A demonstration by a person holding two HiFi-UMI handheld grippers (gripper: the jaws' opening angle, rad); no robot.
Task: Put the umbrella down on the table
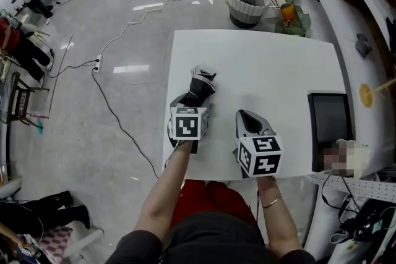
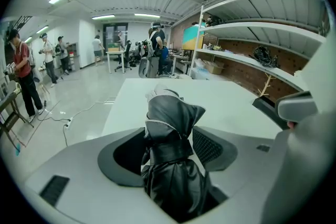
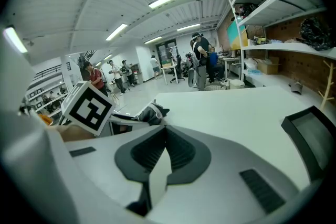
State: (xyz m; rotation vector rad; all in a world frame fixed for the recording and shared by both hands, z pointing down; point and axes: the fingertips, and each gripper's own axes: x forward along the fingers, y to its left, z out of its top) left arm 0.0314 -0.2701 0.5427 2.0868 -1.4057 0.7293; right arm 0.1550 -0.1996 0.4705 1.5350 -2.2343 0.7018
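A folded black umbrella point(image 1: 202, 85), wrapped with its strap, lies on the white table point(image 1: 272, 59) near its left edge. My left gripper point(image 1: 195, 102) sits over the umbrella's near end. In the left gripper view the umbrella point(image 2: 170, 160) lies between the wide-spread jaws of the left gripper point(image 2: 169, 145), with a dark gap showing on the left side, so the pads do not press on it. My right gripper point(image 1: 249, 117) hovers just to the right over bare table, shut with nothing in it point(image 3: 161, 136). The right gripper view shows the umbrella's tip point(image 3: 150, 113).
A black flat screen point(image 1: 330, 122) lies at the table's right edge. A woven basket point(image 1: 246, 0) and clutter stand on the floor beyond the far edge. A cable point(image 1: 117, 114) runs along the floor at left. Shelves line the right wall; people stand far off.
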